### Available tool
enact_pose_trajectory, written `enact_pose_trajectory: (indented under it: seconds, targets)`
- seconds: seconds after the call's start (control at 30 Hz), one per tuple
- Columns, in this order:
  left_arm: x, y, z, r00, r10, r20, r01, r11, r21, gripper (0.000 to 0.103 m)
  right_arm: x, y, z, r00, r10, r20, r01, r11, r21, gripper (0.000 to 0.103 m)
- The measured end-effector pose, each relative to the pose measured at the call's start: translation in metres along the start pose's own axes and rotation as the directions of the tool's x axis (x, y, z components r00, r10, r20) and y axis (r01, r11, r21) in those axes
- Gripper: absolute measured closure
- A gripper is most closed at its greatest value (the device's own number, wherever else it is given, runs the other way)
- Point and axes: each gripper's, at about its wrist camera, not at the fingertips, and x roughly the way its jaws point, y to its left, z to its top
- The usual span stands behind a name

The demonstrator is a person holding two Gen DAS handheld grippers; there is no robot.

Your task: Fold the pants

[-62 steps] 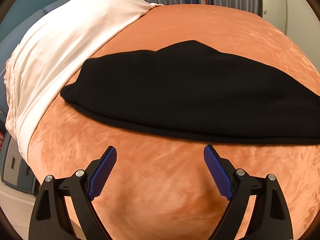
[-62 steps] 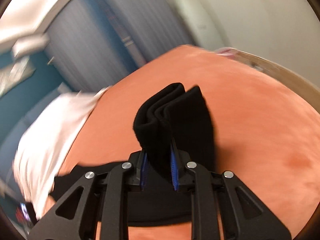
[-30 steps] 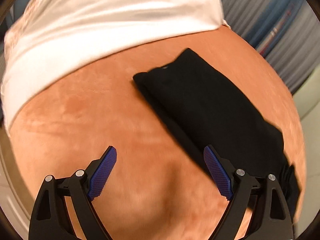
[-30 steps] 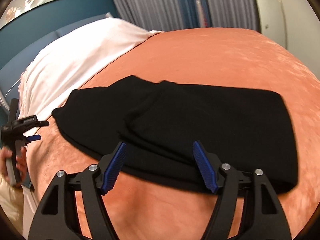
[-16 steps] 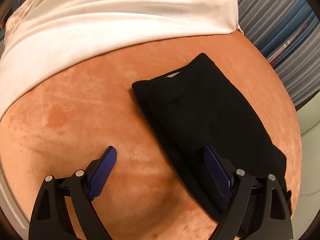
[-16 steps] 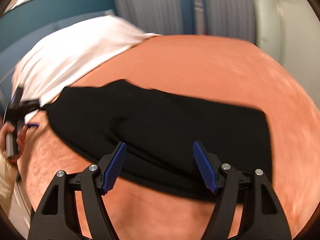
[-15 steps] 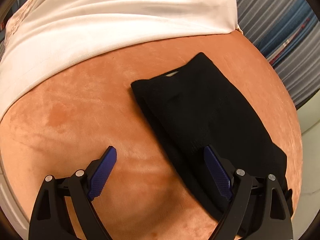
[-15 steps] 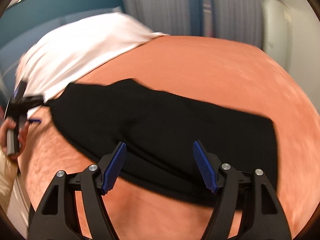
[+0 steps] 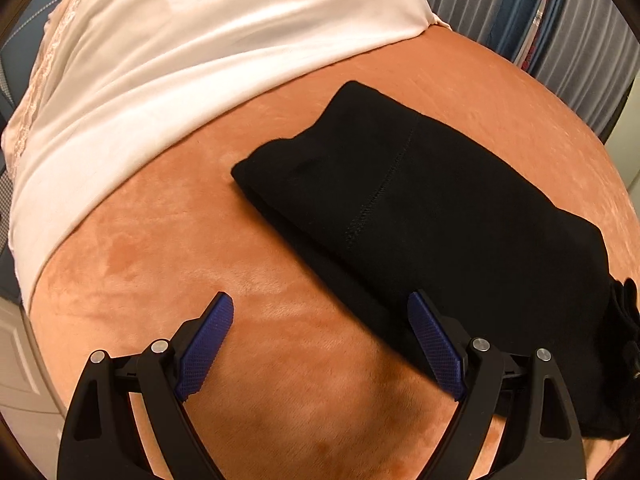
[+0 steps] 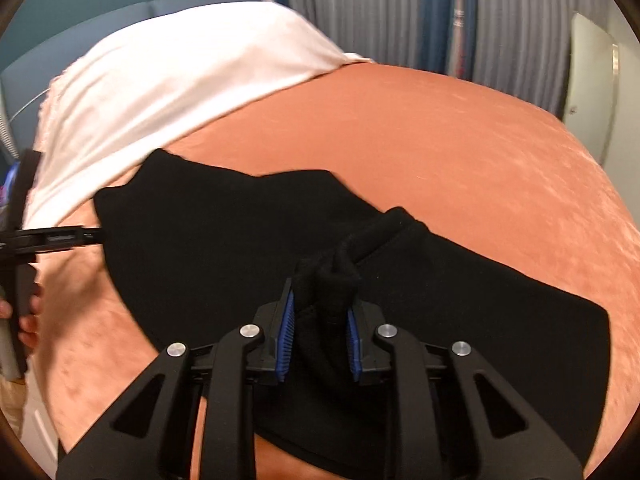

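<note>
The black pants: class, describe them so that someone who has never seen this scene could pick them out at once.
Start at the big orange plush bed cover, with a white sheet across its far end. The black pants lie partly folded on the orange, nearer than the sheet. They are the only black cloth there, and the right gripper is closing on a bunched edge.

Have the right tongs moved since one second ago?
Yes. The right tongs, closing on a bunch of the folded black pants, were open before, and now sit farther over them toward the white pillow.
</note>
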Motion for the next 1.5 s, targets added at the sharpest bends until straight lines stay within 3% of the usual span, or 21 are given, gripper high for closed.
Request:
enact_pose_trajectory:
  seconds: [0.07,0.1,0.17,0.23,0.37,0.6,0.77,0.93,1.0,1.07,1.1,1.13,1.17,1.23,1.3,1.37,1.43,1.5]
  targets:
    - [0.002,0.003,0.0,1.0,-0.018,-0.017,0.018,1.0,-0.02,0.017,0.024,0.013,-0.005,0.998,-0.012,-0.061,0.009,0.999,-0.044,0.073]
    - [0.005,0.006,0.001,0.999,-0.03,-0.027,0.029,0.999,-0.035,0.017,0.033,0.02,-0.01,0.997,-0.031,-0.072,0.027,0.997,-0.066,0.063]
    - [0.008,0.009,0.003,0.999,-0.037,-0.037,0.035,0.998,-0.048,0.017,0.023,0.027,-0.012,0.998,-0.051,-0.024,0.048,0.995,-0.085,0.056]
    - [0.007,0.013,0.005,0.999,-0.024,-0.025,0.023,0.999,-0.049,0.017,-0.003,0.022,-0.016,1.0,-0.001,0.03,0.002,1.0,-0.022,0.042]
    - [0.008,0.016,0.009,1.0,-0.001,-0.015,0.001,0.999,-0.032,0.017,-0.043,-0.001,-0.037,0.997,0.002,0.072,-0.008,0.997,0.077,0.042]
    - [0.012,0.012,0.014,1.0,-0.021,-0.023,0.019,0.999,-0.046,0.017,-0.078,-0.054,-0.095,0.995,-0.095,0.028,0.088,0.977,0.197,0.042]
    - [0.018,0.02,0.019,0.995,-0.088,-0.049,0.082,0.991,-0.106,0.017,-0.081,-0.066,-0.121,0.996,-0.086,0.005,0.082,0.963,0.257,0.042]
    - [0.03,0.03,0.036,0.979,-0.199,-0.037,0.183,0.951,-0.249,0.016,-0.072,-0.067,-0.124,0.996,-0.09,-0.013,0.09,0.964,0.25,0.038]
    - [0.035,0.03,0.037,0.977,-0.209,-0.035,0.191,0.942,-0.276,0.017,-0.072,-0.064,-0.126,0.996,-0.092,-0.013,0.092,0.966,0.241,0.036]
    - [0.038,0.025,0.04,0.982,-0.189,0.01,0.186,0.95,-0.25,0.024,-0.071,-0.065,-0.127,0.996,-0.086,-0.015,0.087,0.967,0.239,0.034]
    - [0.039,0.019,0.041,0.984,-0.18,0.01,0.178,0.959,-0.223,0.043,-0.07,-0.065,-0.127,0.996,-0.084,-0.015,0.085,0.966,0.242,0.034]
    - [0.04,0.012,0.042,0.985,-0.173,0.01,0.172,0.967,-0.19,0.053,-0.069,-0.065,-0.127,0.997,-0.081,-0.016,0.082,0.966,0.246,0.034]
    - [0.038,0.005,0.042,0.989,-0.145,0.026,0.147,0.974,-0.172,0.056,-0.068,-0.066,-0.128,0.997,-0.074,-0.015,0.076,0.966,0.249,0.033]
    - [0.026,-0.009,0.043,0.989,-0.132,0.069,0.14,0.981,-0.132,0.079,-0.068,-0.067,-0.128,0.998,-0.068,-0.012,0.069,0.965,0.253,0.033]
    - [0.013,-0.017,0.046,0.984,-0.139,0.11,0.154,0.979,-0.136,0.081,-0.069,-0.069,-0.129,0.998,-0.057,-0.004,0.056,0.964,0.262,0.032]
    - [0.011,-0.018,0.05,0.981,-0.162,0.109,0.18,0.966,-0.187,0.078,-0.071,-0.072,-0.13,0.999,-0.041,0.004,0.038,0.961,0.275,0.032]
    - [0.013,0.001,0.048,0.973,-0.213,0.088,0.23,0.93,-0.286,0.052,-0.072,-0.077,-0.132,1.0,-0.019,0.016,0.014,0.956,0.293,0.032]
    - [0.012,0.027,0.038,0.966,-0.246,0.085,0.259,0.889,-0.376,0.039,-0.073,-0.08,-0.132,1.0,-0.001,0.024,-0.007,0.953,0.303,0.031]
